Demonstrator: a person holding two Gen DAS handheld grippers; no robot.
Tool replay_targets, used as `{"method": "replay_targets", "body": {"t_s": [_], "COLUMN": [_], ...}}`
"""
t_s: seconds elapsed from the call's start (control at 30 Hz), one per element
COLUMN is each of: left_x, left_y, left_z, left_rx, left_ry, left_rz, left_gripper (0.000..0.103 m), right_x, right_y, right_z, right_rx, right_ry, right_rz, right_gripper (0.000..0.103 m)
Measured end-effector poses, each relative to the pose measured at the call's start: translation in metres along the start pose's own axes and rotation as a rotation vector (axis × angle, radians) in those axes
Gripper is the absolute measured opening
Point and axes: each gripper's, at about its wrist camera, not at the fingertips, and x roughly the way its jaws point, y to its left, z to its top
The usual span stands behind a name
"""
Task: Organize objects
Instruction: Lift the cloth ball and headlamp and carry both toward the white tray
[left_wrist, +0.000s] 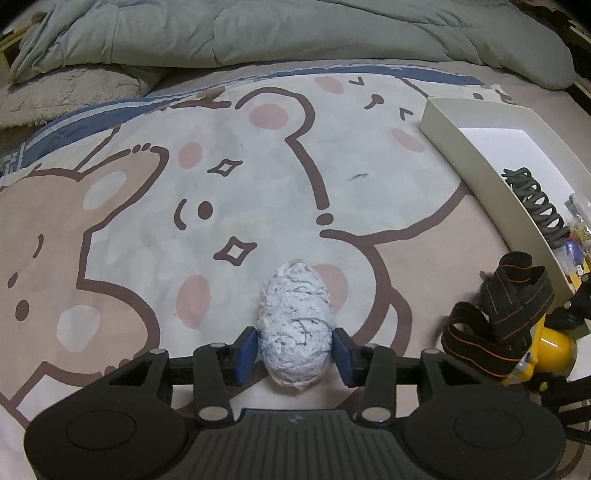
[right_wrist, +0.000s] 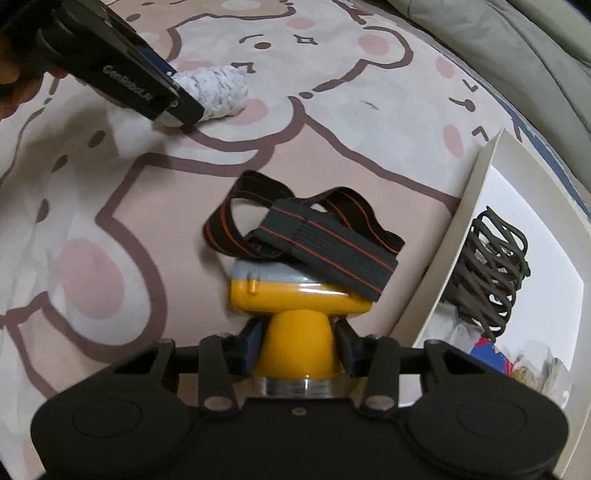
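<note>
The cartoon-bear printed bedsheet (left_wrist: 229, 192) is the landmark. On its left part lies a white fuzzy oval yarn bundle (left_wrist: 295, 325), resting on the sheet between the blue pads of the left gripper (left_wrist: 295, 354); the jaws stand narrow, close at its sides, but whether they press I cannot tell. Right of it, the right gripper (right_wrist: 295, 347) has closed its jaws on the yellow plastic headlamp (right_wrist: 295, 325) with its black orange-striped elastic strap (right_wrist: 310, 232). At the sheet's right edge sits a cream cardboard box (right_wrist: 450, 236) holding a dark coiled cord (right_wrist: 487, 266).
</note>
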Motion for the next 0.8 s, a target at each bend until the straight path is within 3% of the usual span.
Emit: {"method": "replay_targets", "body": {"t_s": [0.17, 0.27, 0.33, 0.8], "left_x": [0.003, 0.003, 0.001, -0.049], "left_y": [0.001, 0.002, 0.003, 0.023], "left_z": [0.000, 0.000, 0.001, 0.010], "left_rx": [-0.016, -0.024, -0.040, -0.198], "left_ry": [-0.004, -0.010, -0.022, -0.276], "left_rz": [-0.009, -0.036, -0.040, 0.039], "left_gripper": [0.053, 0.042, 0.042, 0.041], "right_x": [-0.001, -0.003, -0.006, -0.047], "right_y": [-0.002, -0.004, -0.006, -0.036], "right_z": [0.000, 0.000, 0.001, 0.002], "right_rx": [0.000, 0.010, 0.028, 0.215], "right_ry": [-0.020, -0.043, -0.068, -0.321], "right_rz": [0.005, -0.001, -0.007, -0.126], "right_gripper": [0.044, 0.043, 0.043, 0.043]}}
